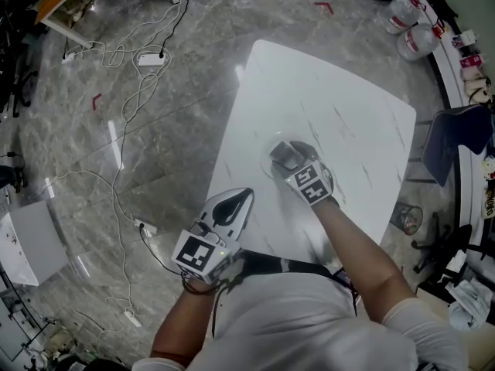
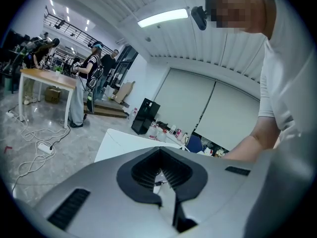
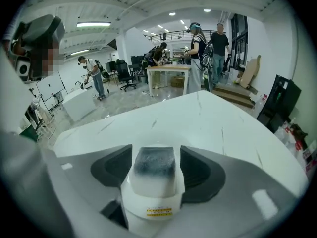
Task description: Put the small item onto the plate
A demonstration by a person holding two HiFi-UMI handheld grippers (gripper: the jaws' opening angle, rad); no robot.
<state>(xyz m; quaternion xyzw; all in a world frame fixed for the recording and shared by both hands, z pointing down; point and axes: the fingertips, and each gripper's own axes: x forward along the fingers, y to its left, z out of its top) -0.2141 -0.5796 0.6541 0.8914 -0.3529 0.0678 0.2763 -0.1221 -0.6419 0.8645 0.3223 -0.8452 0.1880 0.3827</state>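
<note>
1. The right gripper (image 1: pixel 285 157) holds the small white block with a dark grey top face (image 3: pixel 154 165). Its jaws are closed on the two sides of the block, and the grey face is turned up.
2. In the head view this gripper and the block (image 1: pixel 286 153) hang over the middle of the white marble-patterned table (image 1: pixel 348 130), so the item is already above the place where it must go down.
3. We cannot separate a plate from the white top in any view. A faint pale curve under the block may be its rim, but we are not sure.
4. We judge that the coming move is mostly straight down, and the right gripper is clearly the nearer one.
5. The left gripper (image 1: pixel 247 195) is at the near edge of the table, well apart from the block. Its jaws meet at the tips and nothing is between them.
6. Nothing stands on the table around the block, so the way down looks free.
7. Around the table we see white cables on the grey stone floor (image 1: pixel 131 76), clear water bottles (image 1: pixel 406 22) and a dark blue chair (image 1: pixel 456 141), all far from the work.
</note>
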